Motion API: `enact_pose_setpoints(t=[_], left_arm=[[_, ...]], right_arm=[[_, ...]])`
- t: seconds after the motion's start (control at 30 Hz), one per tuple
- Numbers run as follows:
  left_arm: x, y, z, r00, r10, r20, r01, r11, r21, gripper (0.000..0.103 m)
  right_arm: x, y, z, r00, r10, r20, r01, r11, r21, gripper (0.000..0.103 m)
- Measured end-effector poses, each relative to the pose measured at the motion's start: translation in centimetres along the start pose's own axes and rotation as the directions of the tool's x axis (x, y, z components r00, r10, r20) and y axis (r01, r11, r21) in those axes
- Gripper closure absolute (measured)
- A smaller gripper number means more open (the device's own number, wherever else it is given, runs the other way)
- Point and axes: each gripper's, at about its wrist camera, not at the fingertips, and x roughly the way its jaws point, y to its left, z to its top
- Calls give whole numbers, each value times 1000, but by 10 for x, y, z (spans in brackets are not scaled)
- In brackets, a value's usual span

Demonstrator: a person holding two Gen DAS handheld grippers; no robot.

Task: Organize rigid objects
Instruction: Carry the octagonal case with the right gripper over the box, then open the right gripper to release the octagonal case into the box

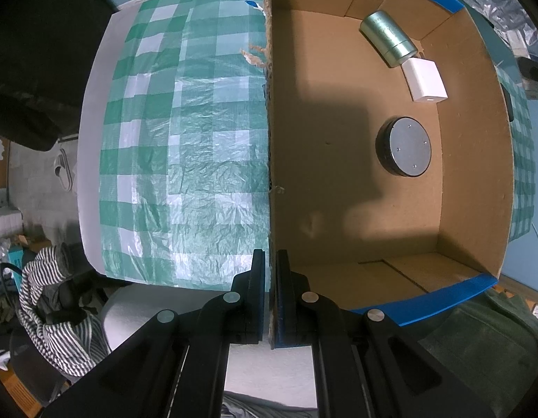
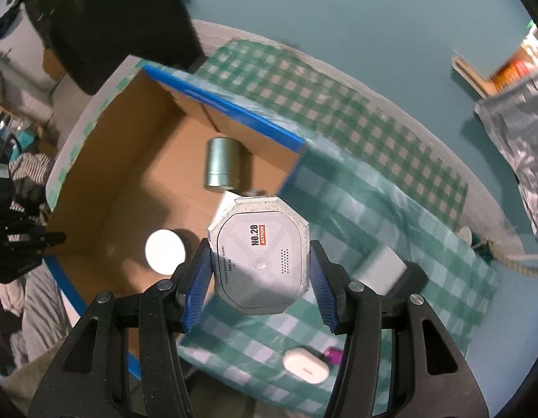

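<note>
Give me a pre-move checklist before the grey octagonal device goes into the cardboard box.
1. Right gripper jaws closed on the grey octagonal device, blue pads on both sides: ok.
2. Left gripper jaws clamped on the cardboard box wall to steady it: ok.
3. Bare floor in the box clear of the silver cylinder, white cube and round black puck: ok.
4. Device fully over the box opening: not ok, it hangs over the box's near corner, partly above the checked cloth.
5. White earbud case on the cloth clear of the path: ok.
6. Height of the device above the box rim: cannot tell.
</note>
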Motion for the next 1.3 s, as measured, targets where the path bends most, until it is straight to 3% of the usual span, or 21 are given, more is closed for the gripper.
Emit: enact_pose_setpoints(t=[0.53, 0.97, 1.3], left_arm=[[-1, 0, 0, 1000, -3, 6, 3, 1000, -3, 97], [-1, 1, -2, 1000, -6, 3, 6, 1000, -10, 97], [0, -1, -5, 1000, -2, 2, 2, 1000, -4, 97]], right_arm=[[39, 51, 14, 997, -7, -71, -2, 992, -127, 49], [74, 52, 3, 990, -19, -142, -1, 991, -134, 49], [79, 57, 3, 990, -31, -137, 12, 990, -137, 49]])
